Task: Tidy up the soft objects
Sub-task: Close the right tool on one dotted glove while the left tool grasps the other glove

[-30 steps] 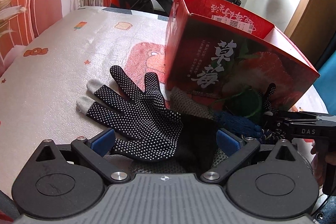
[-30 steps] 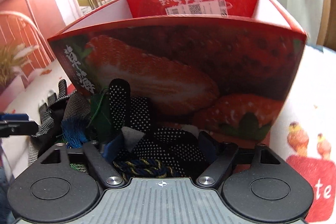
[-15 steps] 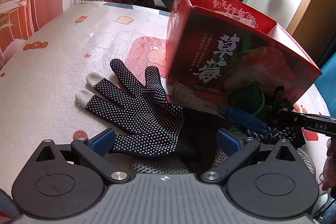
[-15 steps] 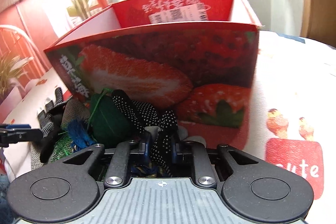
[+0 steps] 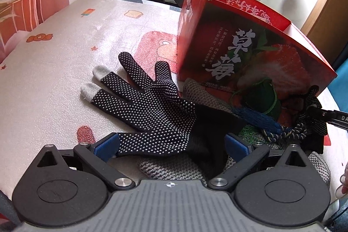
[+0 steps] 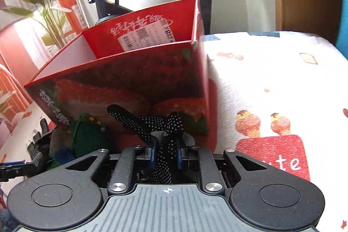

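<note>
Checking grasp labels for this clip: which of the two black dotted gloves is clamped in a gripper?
The bunched glove by the box's front, pinched by the right gripper. The other glove lies flat, unclamped.

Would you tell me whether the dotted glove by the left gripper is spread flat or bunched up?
Spread flat: the dotted glove lies palm-up on the table, fingers fanned apart.

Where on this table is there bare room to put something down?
Left of the flat glove, the cloth lies bare to the edge. Right of the box, it is bare too. Crowded: the pile before the box.
</note>
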`<state>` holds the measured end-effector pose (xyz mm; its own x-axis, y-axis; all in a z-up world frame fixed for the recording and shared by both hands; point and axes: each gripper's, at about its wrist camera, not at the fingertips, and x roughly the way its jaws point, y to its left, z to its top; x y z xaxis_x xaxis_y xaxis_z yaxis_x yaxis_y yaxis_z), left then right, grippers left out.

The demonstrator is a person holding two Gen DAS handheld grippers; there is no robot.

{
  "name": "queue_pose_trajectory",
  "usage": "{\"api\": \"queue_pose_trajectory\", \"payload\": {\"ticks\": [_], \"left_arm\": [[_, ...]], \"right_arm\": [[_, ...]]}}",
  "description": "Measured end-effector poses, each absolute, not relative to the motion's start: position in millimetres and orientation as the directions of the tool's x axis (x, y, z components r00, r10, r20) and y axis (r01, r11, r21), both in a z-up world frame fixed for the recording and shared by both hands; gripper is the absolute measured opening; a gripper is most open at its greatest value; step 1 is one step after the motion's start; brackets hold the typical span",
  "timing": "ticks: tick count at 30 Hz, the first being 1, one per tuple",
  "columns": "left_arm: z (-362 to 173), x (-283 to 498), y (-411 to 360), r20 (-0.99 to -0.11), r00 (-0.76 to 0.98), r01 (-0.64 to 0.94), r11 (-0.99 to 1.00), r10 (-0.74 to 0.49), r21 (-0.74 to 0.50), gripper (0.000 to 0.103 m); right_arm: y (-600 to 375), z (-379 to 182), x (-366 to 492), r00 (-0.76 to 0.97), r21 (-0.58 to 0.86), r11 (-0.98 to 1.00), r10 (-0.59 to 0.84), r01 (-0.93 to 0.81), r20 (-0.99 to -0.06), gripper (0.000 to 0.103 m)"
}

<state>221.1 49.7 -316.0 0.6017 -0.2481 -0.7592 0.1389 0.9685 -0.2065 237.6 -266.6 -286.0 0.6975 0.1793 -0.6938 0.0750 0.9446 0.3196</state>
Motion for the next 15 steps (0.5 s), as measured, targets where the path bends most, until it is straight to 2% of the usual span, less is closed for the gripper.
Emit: {"api": "queue_pose_trajectory", "payload": {"ticks": [7, 15], "left_arm": [[-314, 219, 52, -0.751, 0.612, 0.127, 0.968, -0.248, -0.216, 0.103], [-311, 220, 54, -0.744, 0.617, 0.121, 0.964, -0.259, -0.235, 0.103]], "right_arm": [[-269, -275, 227, 0.752, 0.232, 0.967, 0.078, 0.102, -0.654, 0.014], [-258, -296, 228, 0.685, 0.234, 0.969, 0.122, 0.073, -0.718, 0.014]]}}
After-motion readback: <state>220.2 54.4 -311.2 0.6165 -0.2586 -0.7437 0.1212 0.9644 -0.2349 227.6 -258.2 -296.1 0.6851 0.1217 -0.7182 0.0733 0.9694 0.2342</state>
